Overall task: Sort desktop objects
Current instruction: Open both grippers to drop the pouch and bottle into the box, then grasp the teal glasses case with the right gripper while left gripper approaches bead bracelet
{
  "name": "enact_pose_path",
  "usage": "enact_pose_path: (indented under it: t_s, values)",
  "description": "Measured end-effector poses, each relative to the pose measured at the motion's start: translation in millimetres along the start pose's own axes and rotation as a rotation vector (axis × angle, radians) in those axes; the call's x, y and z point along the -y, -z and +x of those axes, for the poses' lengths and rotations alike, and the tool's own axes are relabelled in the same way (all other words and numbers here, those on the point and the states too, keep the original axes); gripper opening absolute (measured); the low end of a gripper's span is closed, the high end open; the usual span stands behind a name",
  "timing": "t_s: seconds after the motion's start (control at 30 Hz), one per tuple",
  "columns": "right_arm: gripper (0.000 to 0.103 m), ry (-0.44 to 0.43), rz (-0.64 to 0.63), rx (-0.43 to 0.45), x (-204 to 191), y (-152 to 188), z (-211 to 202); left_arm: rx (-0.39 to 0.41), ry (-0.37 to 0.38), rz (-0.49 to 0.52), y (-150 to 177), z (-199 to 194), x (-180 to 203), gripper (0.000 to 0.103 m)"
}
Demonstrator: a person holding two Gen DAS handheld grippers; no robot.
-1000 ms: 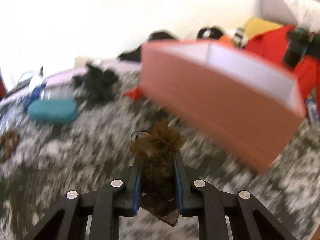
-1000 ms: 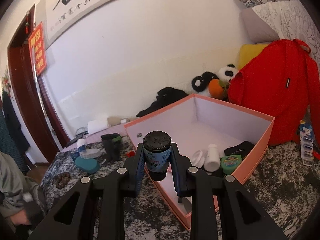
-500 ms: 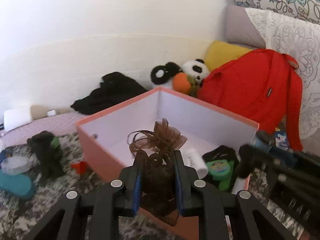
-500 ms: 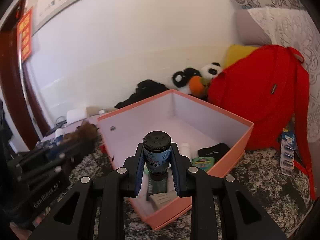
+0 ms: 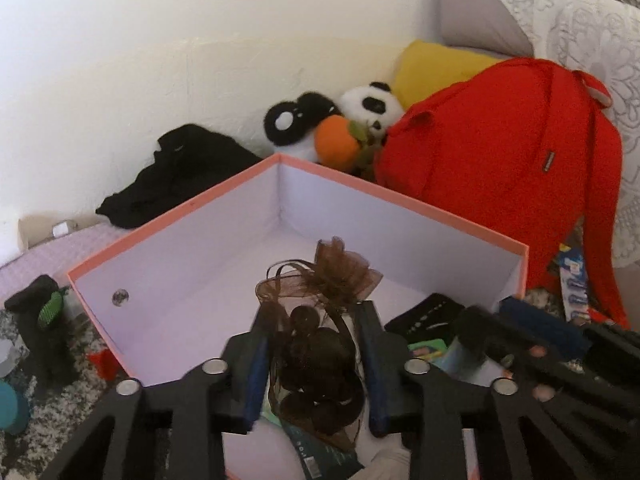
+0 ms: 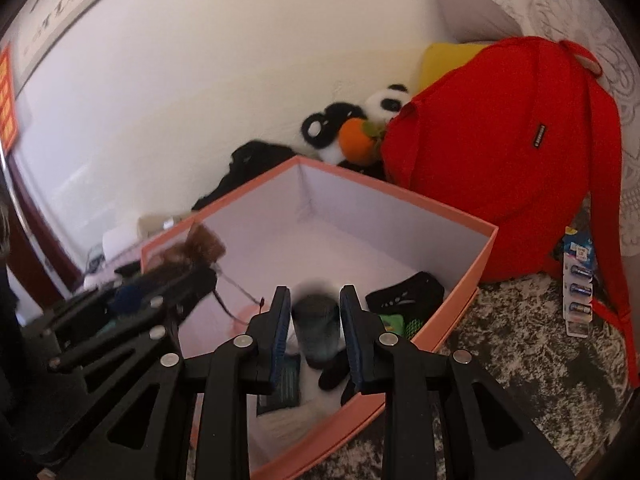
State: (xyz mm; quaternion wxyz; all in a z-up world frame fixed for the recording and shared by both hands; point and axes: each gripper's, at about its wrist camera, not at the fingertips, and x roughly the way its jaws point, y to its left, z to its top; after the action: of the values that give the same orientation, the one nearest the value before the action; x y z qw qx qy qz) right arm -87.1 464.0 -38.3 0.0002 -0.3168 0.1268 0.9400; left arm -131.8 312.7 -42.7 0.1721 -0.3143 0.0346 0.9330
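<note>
Your left tongs (image 5: 316,364) pinch the soft, light brown organza pouch (image 5: 316,344) mid-body over the pink box (image 5: 192,216), so hold below its bow, while your right tongs (image 6: 314,330) appear parted around the blurred, rigid dark bottle (image 6: 316,330).

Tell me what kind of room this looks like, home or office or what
Most likely a home, probably a bedroom or living area. A plush panda sits against the wall beside a red backpack, with a yellow cushion and lace-covered bedding behind. Both grippers work over a pink box on a mottled cloth.
</note>
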Motion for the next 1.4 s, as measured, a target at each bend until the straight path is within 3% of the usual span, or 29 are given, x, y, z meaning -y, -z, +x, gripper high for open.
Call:
enact_pose_path:
  t_s: [0.03,0.07,0.1,0.17,0.27,0.43,0.73,0.83,0.97,1.1,1.2,1.27,1.4]
  values:
    - [0.039,0.016,-0.002,0.009,1,-1,0,-0.004,0.001,-0.008,1,2,-2,0.036]
    - [0.053,0.033,-0.003,0.017,3,-1,0,-0.007,-0.003,-0.019,2,2,-5,0.038]
    - [0.069,0.057,-0.003,0.031,5,-2,0,-0.01,-0.006,-0.03,3,3,-8,0.045]
    - [0.08,0.066,0.021,0.055,11,-2,-4,-0.005,-0.006,-0.06,4,4,-15,0.062]
    - [0.081,0.005,0.059,0.055,16,-4,-7,-0.002,0.005,-0.08,5,6,-20,0.068]
    - [0.081,0.042,0.01,0.063,7,-4,-8,-0.001,-0.064,-0.041,6,8,-19,0.078]
    - [0.086,0.024,0.017,0.051,10,1,-7,-0.009,-0.056,0.004,22,-4,-25,0.079]
    - [0.086,-0.035,-0.004,0.04,-3,3,-14,-0.035,-0.031,0.048,35,-19,-49,0.089]
    - [0.089,-0.143,-0.042,0.067,-32,3,-34,-0.04,-0.215,-0.018,61,-55,-124,0.089]
    - [0.1,-0.311,-0.169,0.072,-89,13,-54,0.032,-0.304,-0.147,110,-112,-198,0.096]
    - [0.102,-0.477,-0.246,0.038,-131,34,-62,0.087,-0.459,-0.185,144,-141,-225,0.096]
    - [0.102,-0.517,-0.278,0.021,-153,47,-60,0.145,-0.566,-0.203,167,-160,-238,0.096]
    - [0.103,-0.51,-0.387,-0.029,-206,78,-38,0.227,-0.574,-0.338,198,-178,-265,0.101]
